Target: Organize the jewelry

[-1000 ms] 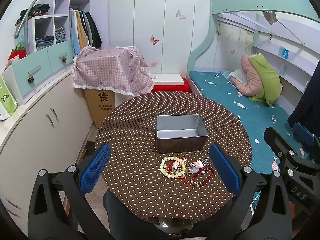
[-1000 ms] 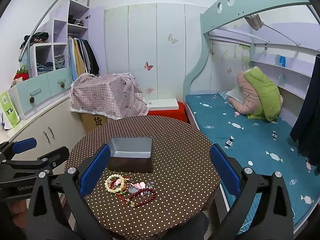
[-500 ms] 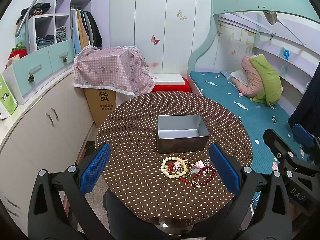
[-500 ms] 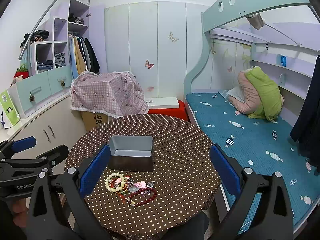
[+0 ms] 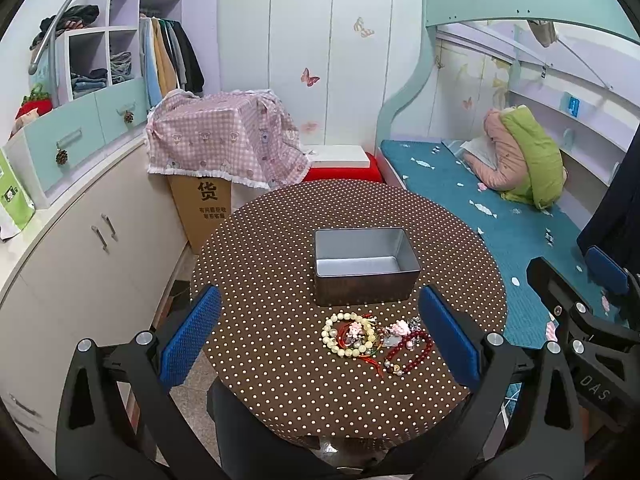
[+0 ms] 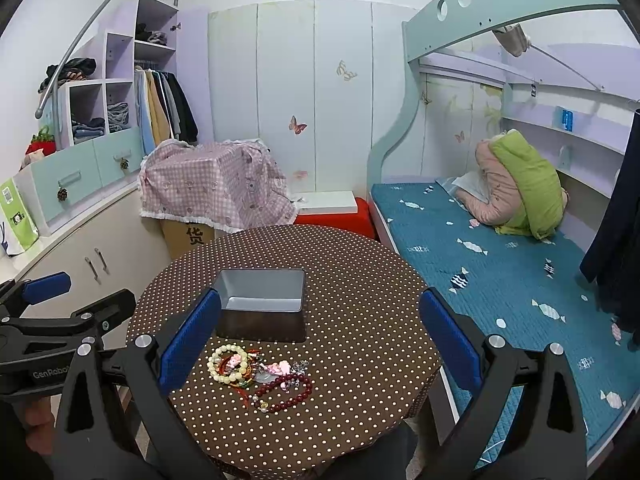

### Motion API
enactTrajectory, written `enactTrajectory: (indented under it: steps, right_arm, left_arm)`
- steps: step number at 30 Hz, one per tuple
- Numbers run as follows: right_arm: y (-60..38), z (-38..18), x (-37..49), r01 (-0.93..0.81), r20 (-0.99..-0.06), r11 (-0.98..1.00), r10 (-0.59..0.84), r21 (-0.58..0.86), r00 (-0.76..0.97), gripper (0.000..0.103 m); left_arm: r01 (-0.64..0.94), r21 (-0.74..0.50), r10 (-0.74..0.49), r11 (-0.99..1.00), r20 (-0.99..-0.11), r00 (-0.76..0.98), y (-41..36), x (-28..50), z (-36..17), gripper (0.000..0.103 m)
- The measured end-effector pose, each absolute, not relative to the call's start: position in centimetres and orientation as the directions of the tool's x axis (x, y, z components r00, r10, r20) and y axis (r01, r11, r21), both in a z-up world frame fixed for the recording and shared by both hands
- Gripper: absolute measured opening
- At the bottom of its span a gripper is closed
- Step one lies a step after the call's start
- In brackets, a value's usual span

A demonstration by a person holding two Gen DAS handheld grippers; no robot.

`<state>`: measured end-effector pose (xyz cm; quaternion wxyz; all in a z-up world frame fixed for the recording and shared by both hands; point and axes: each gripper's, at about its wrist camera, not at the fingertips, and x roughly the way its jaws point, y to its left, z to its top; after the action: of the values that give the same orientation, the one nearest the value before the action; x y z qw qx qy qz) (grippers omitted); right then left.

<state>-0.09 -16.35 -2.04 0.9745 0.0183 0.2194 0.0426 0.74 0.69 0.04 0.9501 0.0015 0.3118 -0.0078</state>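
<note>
While both claws gape wide, cream and dark-red bead bracelets (image 5: 376,340) (tangled together) lie before the tin (image 5: 366,266).

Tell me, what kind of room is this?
Most likely a child's bedroom. There is a bunk bed with a blue fish-print mattress, butterfly stickers on the wall panels, and an open wardrobe with hanging clothes.

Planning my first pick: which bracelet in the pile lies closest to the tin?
The cream bead bracelet, a pale ring at the pile's left end, lies nearest the tin. The dark red bead bracelet lies farther from it, toward the table's near edge.
</note>
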Motion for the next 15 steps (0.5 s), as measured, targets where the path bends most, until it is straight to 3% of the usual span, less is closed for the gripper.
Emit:
enactTrajectory:
  steps: [15]
  right_arm:
    - [-16.46,-2.53,0.13,-0.069,-0.438,0.996,0.086,0.055,0.895,0.096]
  left_arm:
    - [0.015,0.0,-0.012,1.0,-0.602,0.799,0.77,1.13,-0.48,0.098]
